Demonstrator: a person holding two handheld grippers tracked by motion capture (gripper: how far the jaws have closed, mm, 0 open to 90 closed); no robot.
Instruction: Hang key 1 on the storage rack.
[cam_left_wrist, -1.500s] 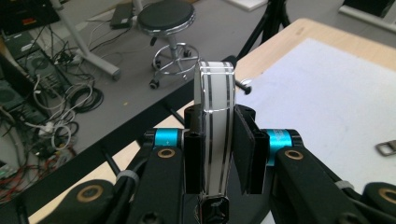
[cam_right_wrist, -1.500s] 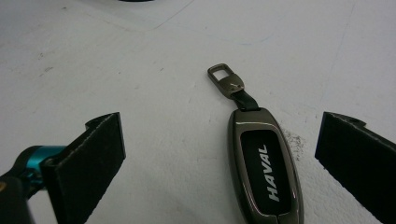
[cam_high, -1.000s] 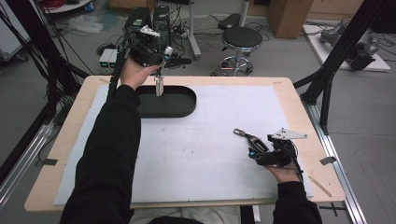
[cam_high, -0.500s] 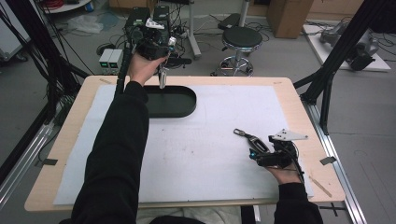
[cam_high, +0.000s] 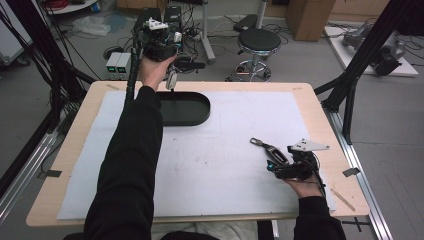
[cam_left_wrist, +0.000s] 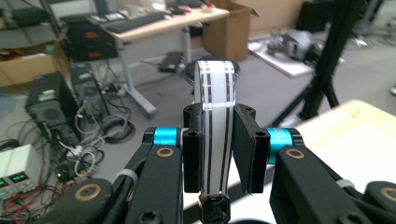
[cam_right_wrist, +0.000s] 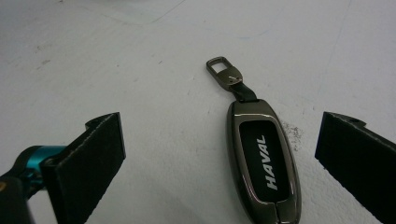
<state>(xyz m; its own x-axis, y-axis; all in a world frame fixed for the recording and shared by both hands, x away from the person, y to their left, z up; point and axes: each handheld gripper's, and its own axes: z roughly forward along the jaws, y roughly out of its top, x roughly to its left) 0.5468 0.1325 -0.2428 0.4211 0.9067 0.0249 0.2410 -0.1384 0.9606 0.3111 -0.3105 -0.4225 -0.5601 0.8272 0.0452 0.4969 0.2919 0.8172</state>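
Your right gripper (cam_high: 278, 162) rests jaws wide on the mat (cam_high: 240, 150) with the Haval key fob (cam_right_wrist: 264, 163) lying loose between them, so close on it next, while your left gripper (cam_high: 170, 75) holds the white striped fob (cam_left_wrist: 214, 130) clamped above the black tray (cam_high: 192, 114), ready to lower.

Left tool (cam_left_wrist: 212, 154) clamped a white, black-striped flat key fob (cam_left_wrist: 214, 116) upright; light wooden counter (cam_left_wrist: 355, 126) at right.

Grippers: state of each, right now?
Left gripper: shut on a white key fob with black stripes.
Right gripper: open, holding nothing; HAVAL key fob lies between its jaws.
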